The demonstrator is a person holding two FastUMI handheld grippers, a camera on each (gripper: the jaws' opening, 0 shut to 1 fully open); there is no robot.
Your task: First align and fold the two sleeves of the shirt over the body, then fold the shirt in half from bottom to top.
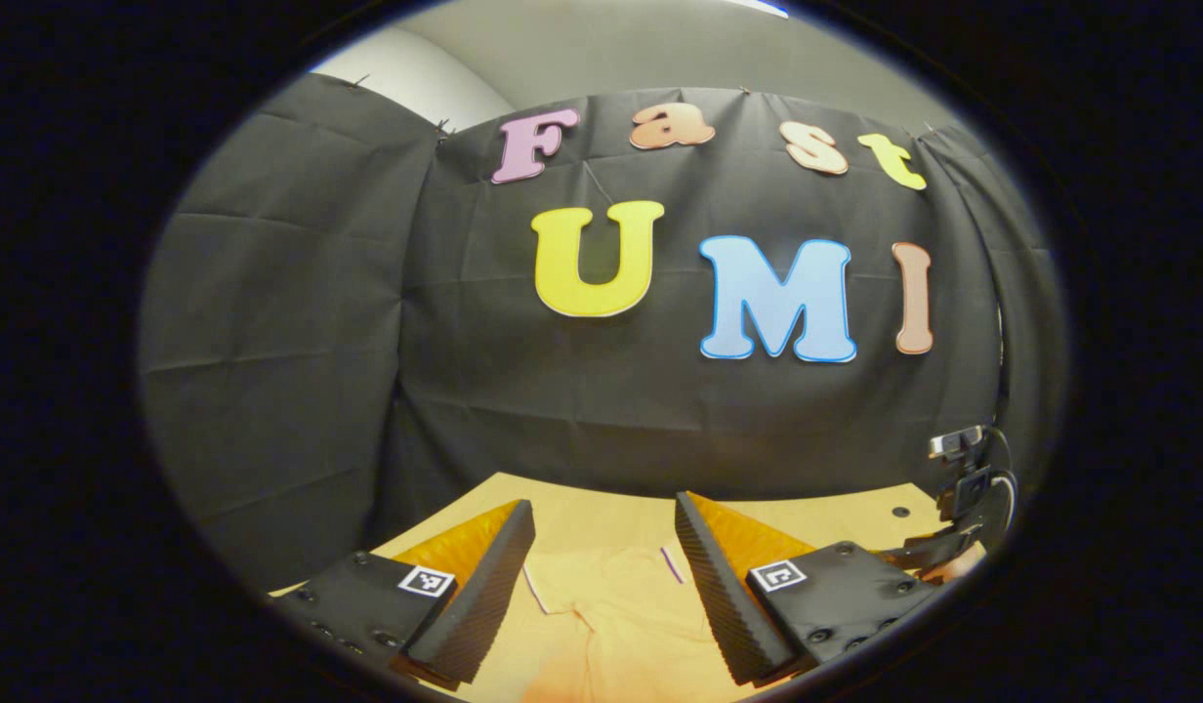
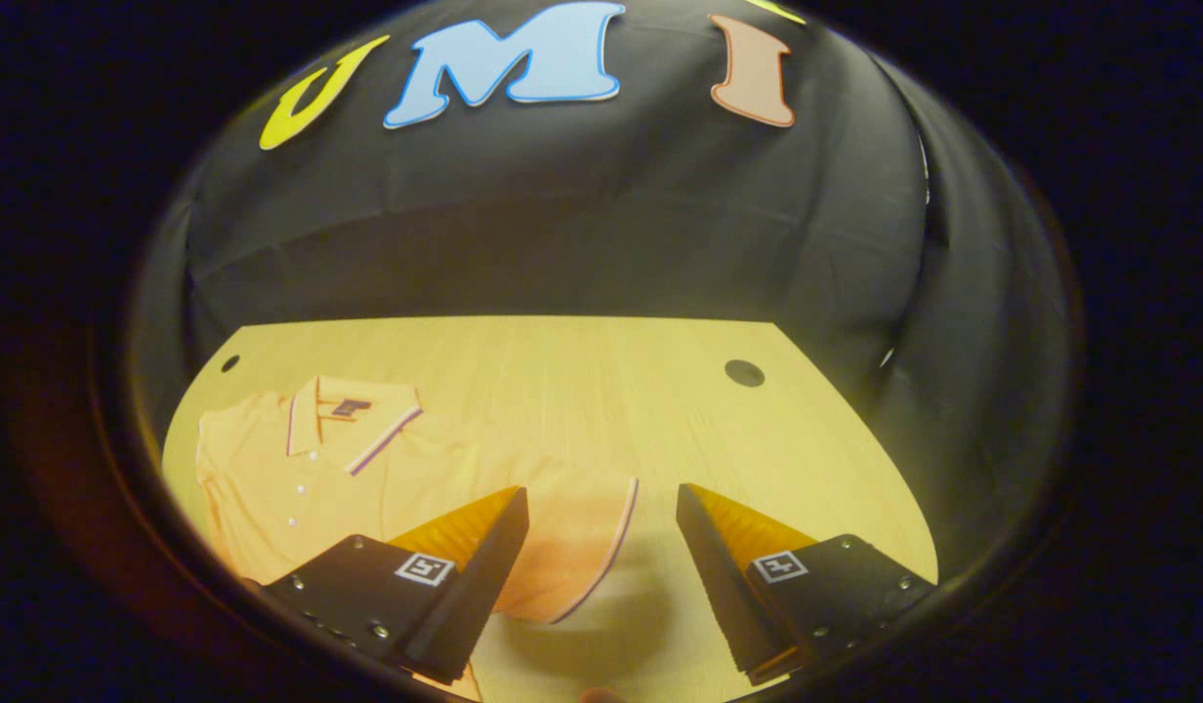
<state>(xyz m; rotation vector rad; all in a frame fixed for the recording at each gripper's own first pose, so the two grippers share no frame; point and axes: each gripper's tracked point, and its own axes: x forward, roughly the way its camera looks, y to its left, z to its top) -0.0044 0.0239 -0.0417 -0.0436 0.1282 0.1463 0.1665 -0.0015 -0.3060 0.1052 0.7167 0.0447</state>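
Shirt still flat, folding not started

Shirt [image 2: 367, 459] lies spread out on the counter [image 2: 582, 391], front side up, with its collar [image 2: 352, 415] at the far end. In the right gripper view, one short sleeve [image 2: 582, 547] sticks out to the side, away from the body. It has not been folded over yet. I cannot see the other sleeve or the bottom edge well enough to tell how they lie.

The right hand-held gripper [image 2: 601, 561] hangs just above that sleeve. Its two fingers stand wide apart and hold nothing. The sleeve's striped edge sits in the gap between them.

The left hand-held gripper [image 1: 601, 576] is near the collar end of the shirt [image 1: 611, 605]. Its fingers are wide apart too, and hold nothing.

So I think the job is at the very beginning. Both sleeves most likely need to be laid over the body first. After that, the bottom must be folded up to the top. None of these steps looks done
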